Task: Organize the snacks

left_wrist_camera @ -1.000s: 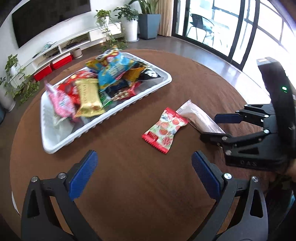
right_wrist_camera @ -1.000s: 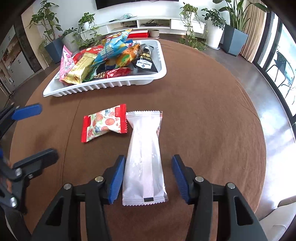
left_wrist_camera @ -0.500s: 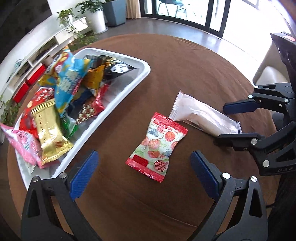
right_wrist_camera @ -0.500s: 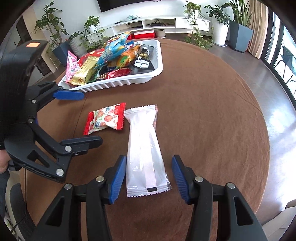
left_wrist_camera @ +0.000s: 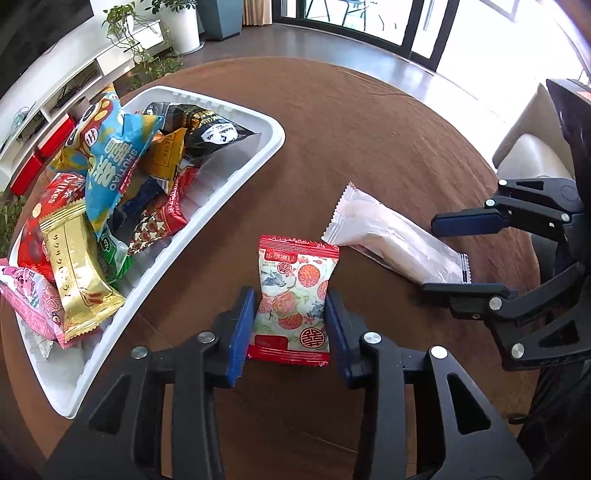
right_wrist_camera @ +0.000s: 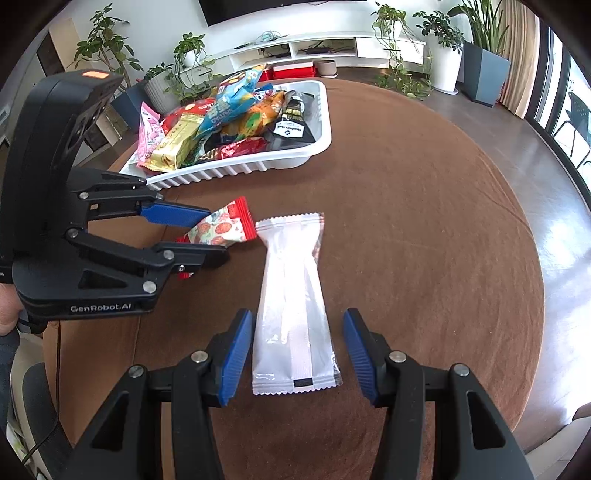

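Note:
A red-edged snack packet with fruit print (left_wrist_camera: 293,295) lies on the brown round table (left_wrist_camera: 369,147). My left gripper (left_wrist_camera: 290,321) is shut on it, blue pads against both sides; the packet also shows in the right wrist view (right_wrist_camera: 221,229). A long white wrapper (right_wrist_camera: 293,314) lies beside it, also in the left wrist view (left_wrist_camera: 395,240). My right gripper (right_wrist_camera: 297,354) is open, its pads on either side of the wrapper's near end, apart from it. A white tray (left_wrist_camera: 236,192) holds several snack packets at the left.
The tray (right_wrist_camera: 236,170) stands at the far side of the table in the right wrist view. Beyond the table are potted plants (right_wrist_camera: 391,22), a white low shelf (right_wrist_camera: 332,44) and glass doors (left_wrist_camera: 369,14). A pale chair (left_wrist_camera: 524,155) stands at the table's right edge.
My left gripper has moved forward over the red-edged packet and closed on it. My right gripper has stayed open around the white wrapper's near end.

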Demonstrator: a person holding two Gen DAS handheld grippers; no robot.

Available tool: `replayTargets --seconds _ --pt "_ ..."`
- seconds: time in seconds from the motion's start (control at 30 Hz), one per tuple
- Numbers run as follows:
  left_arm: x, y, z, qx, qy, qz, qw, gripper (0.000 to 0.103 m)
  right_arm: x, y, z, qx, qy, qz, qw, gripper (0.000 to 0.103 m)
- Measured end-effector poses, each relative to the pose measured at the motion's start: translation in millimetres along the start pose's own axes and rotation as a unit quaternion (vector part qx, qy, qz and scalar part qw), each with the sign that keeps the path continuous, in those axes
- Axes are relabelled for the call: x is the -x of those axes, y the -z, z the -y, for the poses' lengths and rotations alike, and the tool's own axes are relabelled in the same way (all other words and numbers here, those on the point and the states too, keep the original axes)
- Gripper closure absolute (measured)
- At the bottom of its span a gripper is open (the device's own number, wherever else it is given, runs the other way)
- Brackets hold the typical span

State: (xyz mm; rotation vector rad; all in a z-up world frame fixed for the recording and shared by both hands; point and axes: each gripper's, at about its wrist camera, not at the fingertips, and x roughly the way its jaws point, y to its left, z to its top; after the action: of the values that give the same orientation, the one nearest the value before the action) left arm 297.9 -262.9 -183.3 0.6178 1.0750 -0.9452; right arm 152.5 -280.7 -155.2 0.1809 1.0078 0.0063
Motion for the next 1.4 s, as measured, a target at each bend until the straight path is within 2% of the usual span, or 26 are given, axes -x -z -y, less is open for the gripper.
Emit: replayTargets --seconds 0.17,0.43,0.57,0.87,0.97,1.1,1.4 --pt "-2 -3 5 0.01 -0.008 -0.003 0.9999 0.068 -1 -1 -2 0.003 0.001 -0.001 1.0 0.048" --pt "5 16 8 0.052 -0.003 0.008 0.9986 0.07 -9 -10 -9 0.024 0.012 -0.006 1.0 0.048" --pt "13 30 8 0.072 -0.021 0.009 0.9971 0.07 -12 -13 -13 0.031 0.017 -0.007 0.999 0.048" --pt "37 73 15 0.155 -0.065 0.047 0.9847 0.07 -19 -14 -29 0.064 0.05 -0.009 0.997 0.048" --pt "42 83 13 0.171 -0.067 0.054 0.9815 0.07 -19 -13 -32 0.067 0.053 -0.01 0.996 0.053" --pt "53 96 7 0.182 -0.072 0.062 0.9787 0.07 -18 -11 -40 0.077 0.051 -0.014 0.996 0.069" --pt "62 116 14 0.191 -0.078 0.073 0.9758 0.073 -12 -1 -46 0.057 0.016 -0.018 0.998 0.076"
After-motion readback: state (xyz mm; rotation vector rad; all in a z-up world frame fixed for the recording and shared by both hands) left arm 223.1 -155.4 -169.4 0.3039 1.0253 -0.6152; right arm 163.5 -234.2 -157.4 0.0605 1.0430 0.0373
